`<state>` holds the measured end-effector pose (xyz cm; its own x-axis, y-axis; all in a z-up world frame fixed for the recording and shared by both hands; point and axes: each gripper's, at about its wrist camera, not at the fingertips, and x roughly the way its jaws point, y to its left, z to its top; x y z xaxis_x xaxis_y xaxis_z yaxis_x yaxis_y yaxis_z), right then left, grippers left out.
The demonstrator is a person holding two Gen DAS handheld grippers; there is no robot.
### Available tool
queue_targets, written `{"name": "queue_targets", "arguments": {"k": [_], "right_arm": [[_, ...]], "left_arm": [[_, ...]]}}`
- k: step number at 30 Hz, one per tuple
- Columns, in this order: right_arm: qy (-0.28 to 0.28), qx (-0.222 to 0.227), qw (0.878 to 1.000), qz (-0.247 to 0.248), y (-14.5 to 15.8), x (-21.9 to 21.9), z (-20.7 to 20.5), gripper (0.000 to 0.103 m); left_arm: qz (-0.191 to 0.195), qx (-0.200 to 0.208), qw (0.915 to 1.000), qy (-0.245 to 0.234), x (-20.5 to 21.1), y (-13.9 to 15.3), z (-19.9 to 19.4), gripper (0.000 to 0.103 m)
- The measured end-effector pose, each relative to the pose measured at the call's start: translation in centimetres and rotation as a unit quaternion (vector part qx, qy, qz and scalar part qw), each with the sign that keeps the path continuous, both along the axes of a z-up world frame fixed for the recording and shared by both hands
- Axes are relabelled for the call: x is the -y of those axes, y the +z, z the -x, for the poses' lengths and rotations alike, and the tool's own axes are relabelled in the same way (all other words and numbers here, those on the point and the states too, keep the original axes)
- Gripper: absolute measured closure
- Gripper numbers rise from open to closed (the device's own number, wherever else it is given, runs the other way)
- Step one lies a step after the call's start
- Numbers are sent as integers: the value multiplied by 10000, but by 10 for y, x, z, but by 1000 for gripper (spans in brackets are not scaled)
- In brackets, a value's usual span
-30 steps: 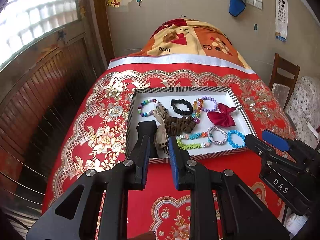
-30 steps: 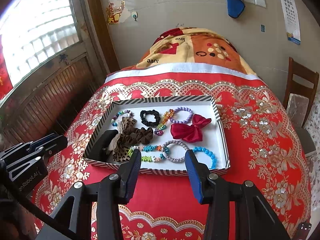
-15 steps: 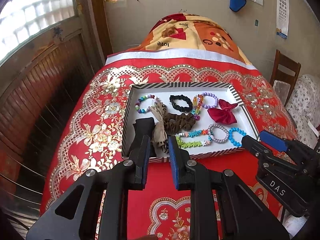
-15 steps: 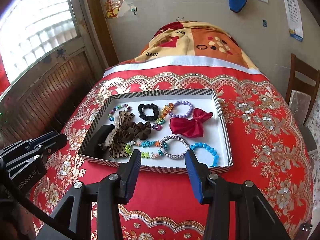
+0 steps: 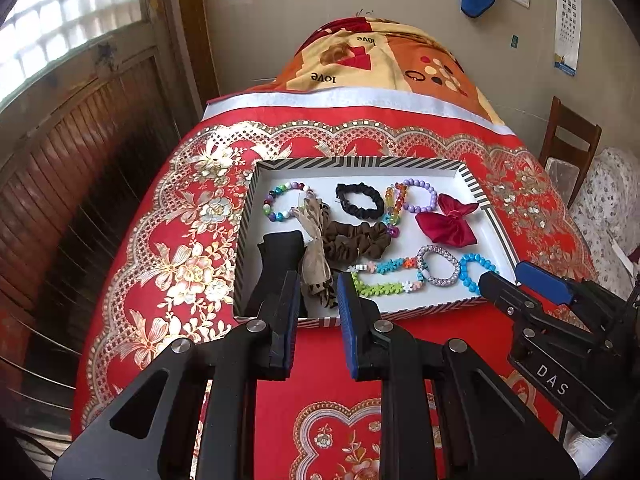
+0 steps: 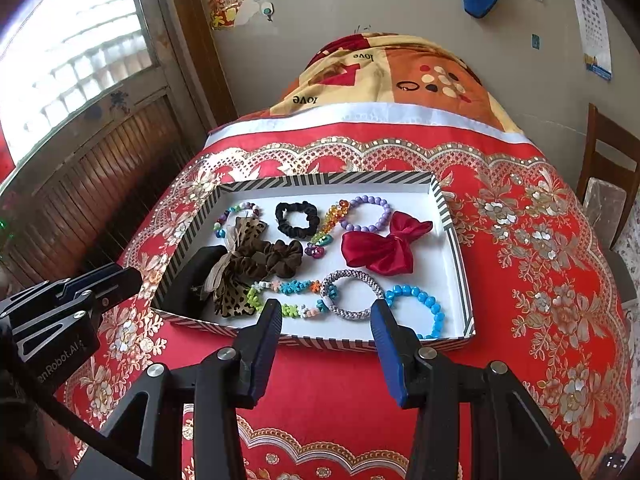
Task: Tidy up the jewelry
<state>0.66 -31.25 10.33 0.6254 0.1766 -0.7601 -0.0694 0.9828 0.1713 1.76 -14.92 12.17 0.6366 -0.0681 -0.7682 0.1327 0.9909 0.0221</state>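
Observation:
A white tray with a striped rim lies on the red cloth. It holds a red bow, a black scrunchie, a brown scrunchie, a leopard-print bow and several bead bracelets, among them a blue one and a silver one. My left gripper hovers over the tray's near left edge, its jaws a narrow gap apart with nothing between them. My right gripper hovers over the near right edge, open and empty.
A black folded item sits in the tray's near left corner. A blanket-covered mound rises behind the tray. A wooden chair stands on the right, and a window with wood panelling is on the left.

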Motion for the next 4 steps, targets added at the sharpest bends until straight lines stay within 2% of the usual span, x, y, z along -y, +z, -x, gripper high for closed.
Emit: {"name": "queue_targets", "arguments": {"k": [4], "right_arm": [[-11, -3, 10000, 3, -1, 0, 0, 59]], "left_arm": [[6, 35, 10000, -32, 0, -1, -1, 85]]}}
